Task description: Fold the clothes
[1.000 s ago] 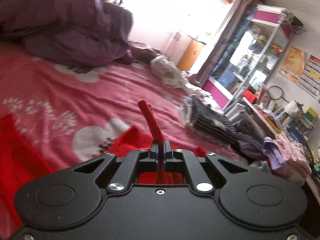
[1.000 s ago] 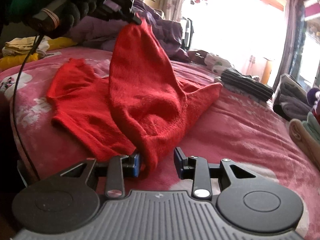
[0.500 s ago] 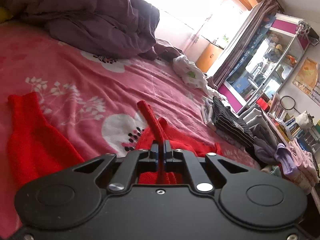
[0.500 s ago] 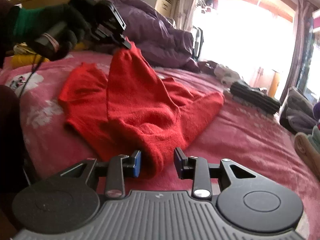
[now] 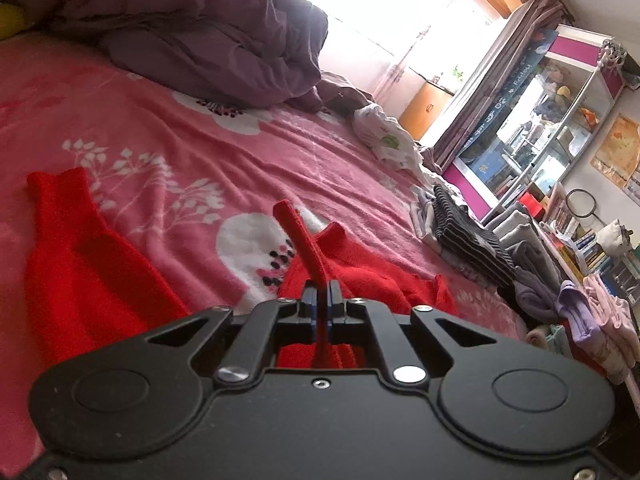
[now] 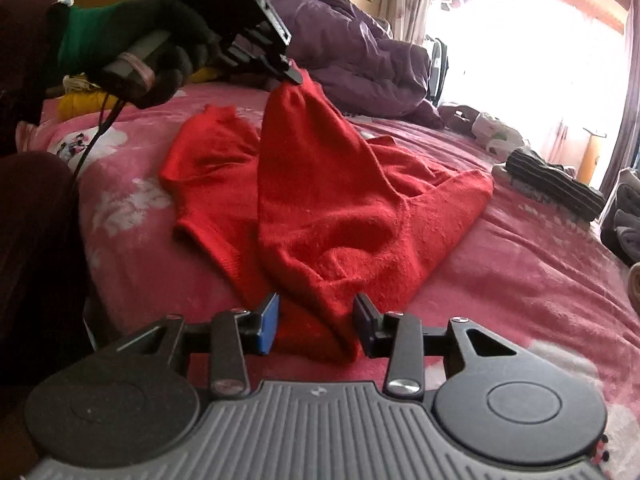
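Observation:
A red knit sweater [image 6: 340, 208] lies partly spread on the pink flowered bed [image 6: 540, 280]. My left gripper [image 5: 320, 300] is shut on a strip of the red sweater [image 5: 304, 244] and holds that part lifted; it also shows in the right wrist view [image 6: 290, 76], held by a gloved hand. My right gripper [image 6: 316, 326] is open, its jaws on either side of the sweater's near hanging fold, which sits between them unpinched. One sleeve [image 5: 72, 248] lies flat at the left.
A purple duvet [image 5: 192, 32] is heaped at the bed's head. A striped folded garment [image 5: 468, 236] and stacked folded clothes [image 5: 580, 312] lie along the right bed edge. A glass cabinet [image 5: 540, 120] and shelves stand beyond. Yellow cloth [image 6: 88, 100] lies far left.
My left gripper has lowered the held sweater part toward the bed and moved along it. The right gripper stays open around the near fold, which has sunk lower.

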`<action>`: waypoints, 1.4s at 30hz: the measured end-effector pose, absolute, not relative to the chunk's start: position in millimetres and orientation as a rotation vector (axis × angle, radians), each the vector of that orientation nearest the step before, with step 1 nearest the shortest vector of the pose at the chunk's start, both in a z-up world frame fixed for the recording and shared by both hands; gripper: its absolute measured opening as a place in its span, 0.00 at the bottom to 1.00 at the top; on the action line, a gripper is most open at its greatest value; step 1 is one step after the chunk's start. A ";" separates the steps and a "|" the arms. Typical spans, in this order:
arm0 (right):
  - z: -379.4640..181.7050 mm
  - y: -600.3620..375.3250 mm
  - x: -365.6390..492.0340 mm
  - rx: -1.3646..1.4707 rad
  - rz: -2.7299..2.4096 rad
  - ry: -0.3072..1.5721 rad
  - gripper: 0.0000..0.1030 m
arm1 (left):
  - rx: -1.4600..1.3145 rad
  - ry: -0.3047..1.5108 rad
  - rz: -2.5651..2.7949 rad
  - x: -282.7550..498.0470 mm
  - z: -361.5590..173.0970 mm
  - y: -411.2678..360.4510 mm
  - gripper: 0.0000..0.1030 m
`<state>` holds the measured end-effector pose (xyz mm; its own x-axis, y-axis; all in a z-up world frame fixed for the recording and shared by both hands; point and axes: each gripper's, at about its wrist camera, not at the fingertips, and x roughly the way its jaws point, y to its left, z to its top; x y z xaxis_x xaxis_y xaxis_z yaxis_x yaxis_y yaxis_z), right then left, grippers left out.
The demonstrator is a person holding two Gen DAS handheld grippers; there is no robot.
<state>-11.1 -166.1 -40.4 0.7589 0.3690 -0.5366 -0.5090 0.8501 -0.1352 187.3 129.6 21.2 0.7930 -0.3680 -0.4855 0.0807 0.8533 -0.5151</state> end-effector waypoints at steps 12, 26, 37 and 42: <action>-32.7 -174.1 -10.9 -0.208 0.516 0.454 0.43 | -0.428 0.719 -0.202 203.9 -12.4 134.1 0.02; -43.5 -179.9 0.4 -0.112 0.574 0.556 0.51 | -0.264 0.657 -0.018 204.7 9.5 107.1 0.18; -45.2 -191.8 13.2 -0.026 0.556 0.541 0.51 | -0.071 0.716 -0.569 262.0 18.0 -79.1 0.18; -50.3 -192.9 15.1 0.009 0.583 0.565 0.56 | -0.085 0.826 -0.502 324.8 -17.9 -116.3 0.18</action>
<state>15.1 -192.9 -50.3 0.6884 0.5232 -0.5023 -0.5187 0.8392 0.1633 324.8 -116.3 -17.9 0.5682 -0.4594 -0.6827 0.3943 0.8802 -0.2641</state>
